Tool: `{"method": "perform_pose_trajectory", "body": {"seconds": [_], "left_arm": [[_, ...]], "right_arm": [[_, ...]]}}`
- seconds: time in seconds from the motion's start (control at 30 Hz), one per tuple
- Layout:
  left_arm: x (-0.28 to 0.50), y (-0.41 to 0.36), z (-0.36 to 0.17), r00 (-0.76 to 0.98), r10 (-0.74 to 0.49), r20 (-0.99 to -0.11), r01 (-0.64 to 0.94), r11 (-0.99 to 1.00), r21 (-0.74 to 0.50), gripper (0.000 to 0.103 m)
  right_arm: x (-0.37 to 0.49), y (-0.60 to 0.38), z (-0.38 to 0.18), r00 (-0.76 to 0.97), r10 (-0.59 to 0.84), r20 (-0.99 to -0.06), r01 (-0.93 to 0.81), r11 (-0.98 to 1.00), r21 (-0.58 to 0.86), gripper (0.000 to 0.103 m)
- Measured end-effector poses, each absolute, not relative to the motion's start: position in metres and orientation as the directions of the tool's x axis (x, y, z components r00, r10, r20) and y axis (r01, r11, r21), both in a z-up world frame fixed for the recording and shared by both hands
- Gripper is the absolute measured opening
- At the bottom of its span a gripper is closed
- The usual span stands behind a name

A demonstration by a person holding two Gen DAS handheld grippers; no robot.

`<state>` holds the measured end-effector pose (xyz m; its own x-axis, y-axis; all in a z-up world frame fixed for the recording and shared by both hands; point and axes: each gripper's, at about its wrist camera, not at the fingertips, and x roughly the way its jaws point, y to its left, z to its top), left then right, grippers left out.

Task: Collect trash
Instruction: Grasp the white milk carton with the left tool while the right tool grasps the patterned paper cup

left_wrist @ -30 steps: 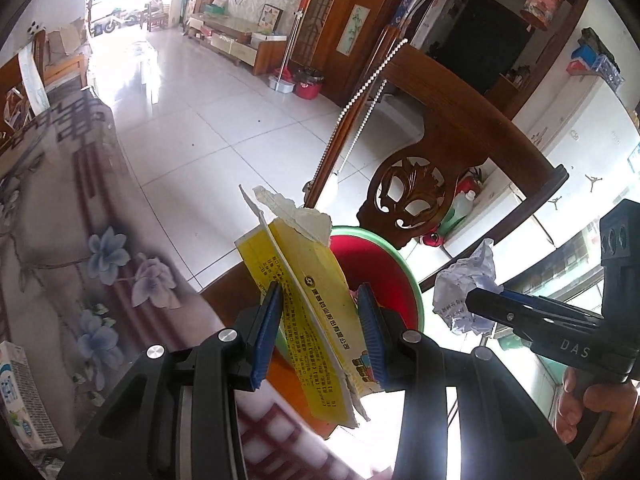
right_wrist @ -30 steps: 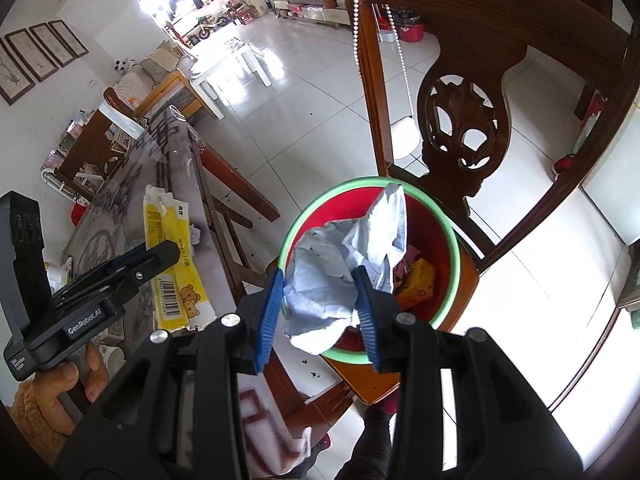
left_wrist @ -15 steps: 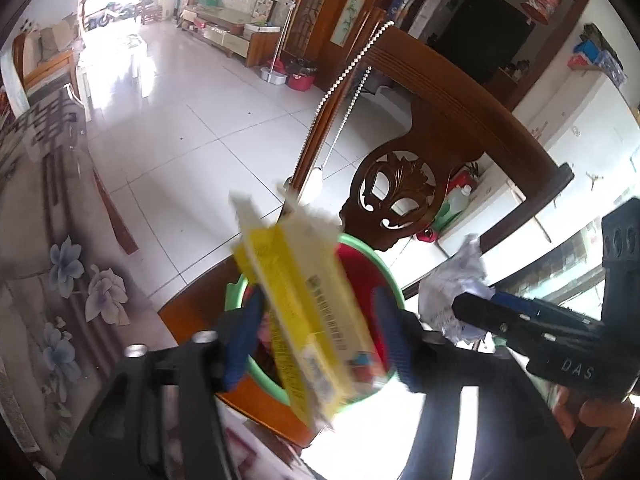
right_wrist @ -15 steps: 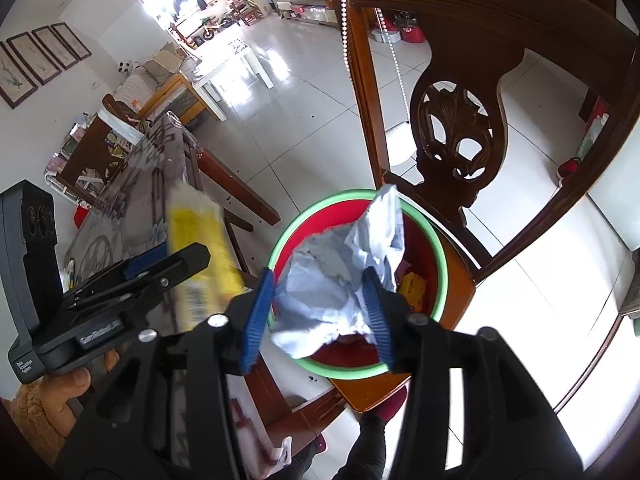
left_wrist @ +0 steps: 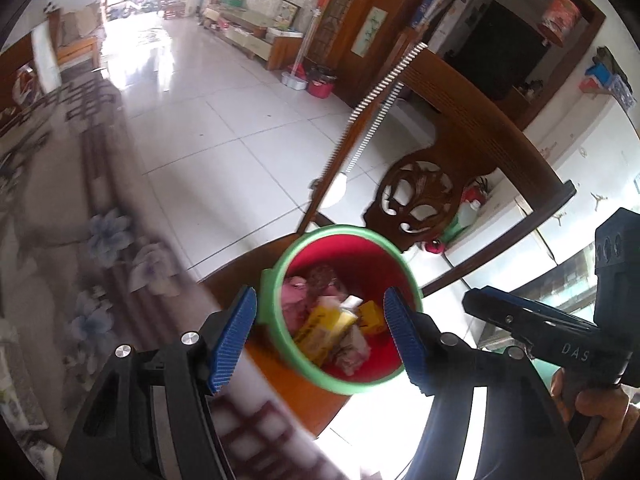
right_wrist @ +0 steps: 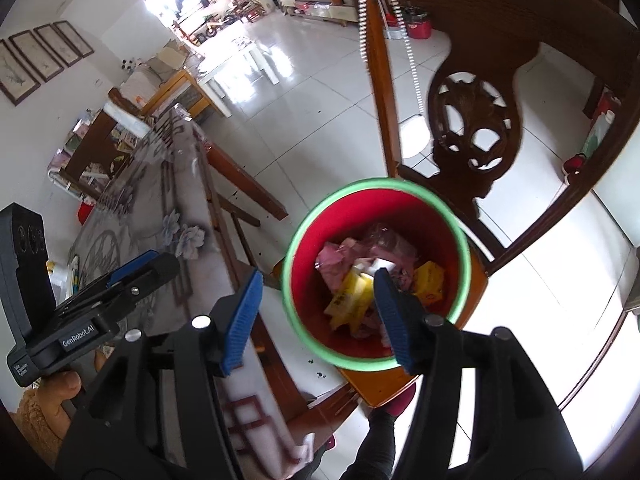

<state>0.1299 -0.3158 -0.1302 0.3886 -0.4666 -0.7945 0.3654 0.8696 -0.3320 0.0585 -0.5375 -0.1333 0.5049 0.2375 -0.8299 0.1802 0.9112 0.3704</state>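
Now the left gripper (left_wrist: 320, 328) has its jaws wide with nothing between them. The right gripper (right_wrist: 318, 318) has just been opening its jaws, and they are empty too. Below both, low in the middle of each picture, the red bin (right_wrist: 448, 224) on the wooden chair (right_wrist: 476, 128) holds the yellow box (right_wrist: 348, 292) and crumpled paper (right_wrist: 334, 260). The desk (left_wrist: 60, 240) with its flowered cloth fills the left side.

Your bin (right_wrist: 374, 280) sits on the chair seat (right_wrist: 384, 390), trash (right_wrist: 372, 276) inside it, the table (right_wrist: 160, 240) to its left and the chair back (right_wrist: 476, 120) behind.
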Motion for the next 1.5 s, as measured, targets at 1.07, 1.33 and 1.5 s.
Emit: {"method": "perform_pose_trajectory", "body": {"seconds": [1.07,1.33,1.5], "left_arm": [[0.143,-0.009,-0.191,0.330,-0.173,-0.928,0.184,0.976,-0.116,0.057],[0.128,0.058,-0.192,0.357,-0.154,-0.921,0.104,0.987,-0.125,0.057],[0.121,0.073,-0.198,0.364,-0.167,-0.916,0.071,0.986,-0.152,0.058]], "right_arm": [[0.044,-0.218,-0.130,0.321,0.352,-0.879,-0.232,0.929,0.287,0.063],[0.054,-0.130,-0.144,0.223,0.287,-0.932,-0.494,0.857,0.146,0.072],[0.059,-0.099,-0.157,0.195,0.230,-0.953,-0.592,0.803,0.073,0.075]]}}
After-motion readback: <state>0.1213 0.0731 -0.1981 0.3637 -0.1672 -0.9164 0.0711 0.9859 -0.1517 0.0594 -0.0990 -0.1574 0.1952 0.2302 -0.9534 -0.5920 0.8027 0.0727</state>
